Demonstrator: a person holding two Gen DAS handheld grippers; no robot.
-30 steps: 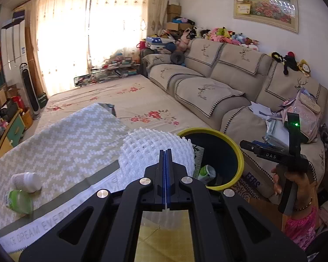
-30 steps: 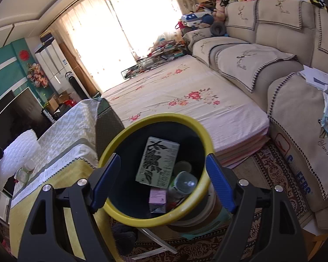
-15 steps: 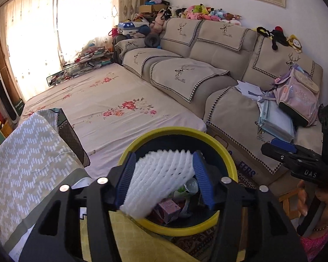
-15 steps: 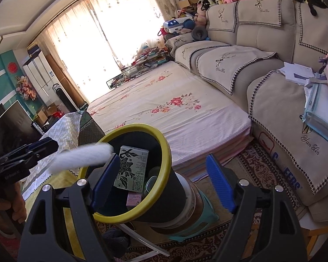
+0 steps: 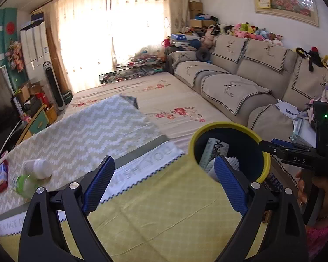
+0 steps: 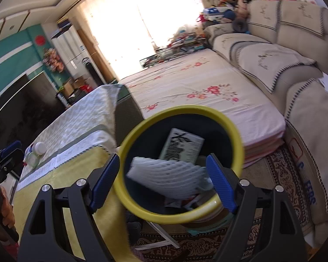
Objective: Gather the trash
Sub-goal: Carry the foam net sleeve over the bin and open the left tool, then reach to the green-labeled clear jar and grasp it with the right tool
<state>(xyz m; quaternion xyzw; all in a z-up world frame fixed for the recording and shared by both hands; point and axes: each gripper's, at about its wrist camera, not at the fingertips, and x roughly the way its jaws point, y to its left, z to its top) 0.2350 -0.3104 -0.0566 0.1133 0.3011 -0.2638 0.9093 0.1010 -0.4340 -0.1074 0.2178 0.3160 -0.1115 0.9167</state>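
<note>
Both your left gripper (image 5: 164,183) and right gripper (image 6: 163,181) gape empty; white foam netting (image 6: 168,180) lies inside the yellow-rimmed dark bin (image 6: 237,138).

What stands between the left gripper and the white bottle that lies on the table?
Nothing visible does. The left gripper is open and empty above the yellow cloth. The white bottle lies to its left on the zigzag tablecloth, beside a green-capped bottle; only bare cloth lies between.
</note>
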